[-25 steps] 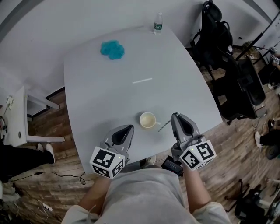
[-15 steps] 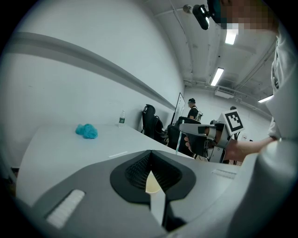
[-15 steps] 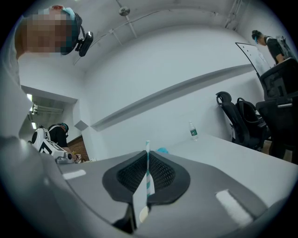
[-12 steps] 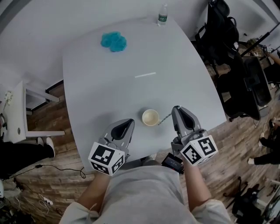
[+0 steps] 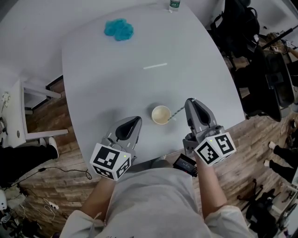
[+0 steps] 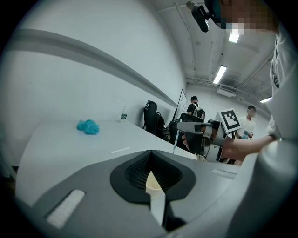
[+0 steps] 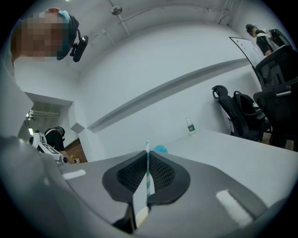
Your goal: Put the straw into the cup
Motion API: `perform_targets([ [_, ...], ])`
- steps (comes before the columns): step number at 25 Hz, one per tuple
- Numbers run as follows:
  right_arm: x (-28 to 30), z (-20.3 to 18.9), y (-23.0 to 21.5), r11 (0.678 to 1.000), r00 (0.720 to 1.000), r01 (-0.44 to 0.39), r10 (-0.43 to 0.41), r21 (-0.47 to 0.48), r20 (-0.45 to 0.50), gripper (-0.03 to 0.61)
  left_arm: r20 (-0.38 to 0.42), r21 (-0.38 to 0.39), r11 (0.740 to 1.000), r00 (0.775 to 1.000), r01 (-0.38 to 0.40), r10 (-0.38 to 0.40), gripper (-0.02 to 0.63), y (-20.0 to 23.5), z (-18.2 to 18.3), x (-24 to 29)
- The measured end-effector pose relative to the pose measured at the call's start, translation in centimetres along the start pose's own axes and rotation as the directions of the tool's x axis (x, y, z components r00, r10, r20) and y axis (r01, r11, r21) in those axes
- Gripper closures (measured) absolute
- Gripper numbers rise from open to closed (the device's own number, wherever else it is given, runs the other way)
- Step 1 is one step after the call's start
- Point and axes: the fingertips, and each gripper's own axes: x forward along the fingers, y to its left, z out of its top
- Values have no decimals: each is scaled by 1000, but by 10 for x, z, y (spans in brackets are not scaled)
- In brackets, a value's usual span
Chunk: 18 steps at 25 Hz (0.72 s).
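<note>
A cream paper cup [image 5: 161, 115] stands upright on the pale grey table [image 5: 139, 88] near its front edge. A teal-and-white striped straw [image 5: 176, 112] slants down toward the cup's right rim, and my right gripper [image 5: 188, 104] is shut on it. In the right gripper view the straw [image 7: 147, 173] stands pinched between the jaws of the right gripper [image 7: 147, 160]. My left gripper [image 5: 135, 122] rests a short way left of the cup, shut and holding nothing. Seen along the left gripper [image 6: 150, 158], the cup [image 6: 153, 184] shows through the slit between the jaws.
A blue cloth [image 5: 118, 29] lies at the far left of the table, a water bottle [image 5: 174, 4] at the far edge, and a thin white strip [image 5: 155, 66] in the middle. Black chairs with bags [image 5: 260, 69] crowd the right side. A white stand [image 5: 18, 116] is at the left.
The right gripper has brought the straw's lower end closer to the cup's right rim. The left gripper has stayed beside the cup. The head camera has tilted a little.
</note>
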Motion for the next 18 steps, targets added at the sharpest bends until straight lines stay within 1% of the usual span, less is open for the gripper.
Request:
perform_targets([
  [9, 15, -16, -7, 1000, 999, -7, 8, 18, -38, 560, -28, -10, 1000, 1000, 8, -8, 595, 5, -10, 13],
  [18, 26, -32, -10, 999, 997, -20, 22, 25, -79, 560, -39, -35, 999, 999, 12, -13, 595, 7, -25, 20],
])
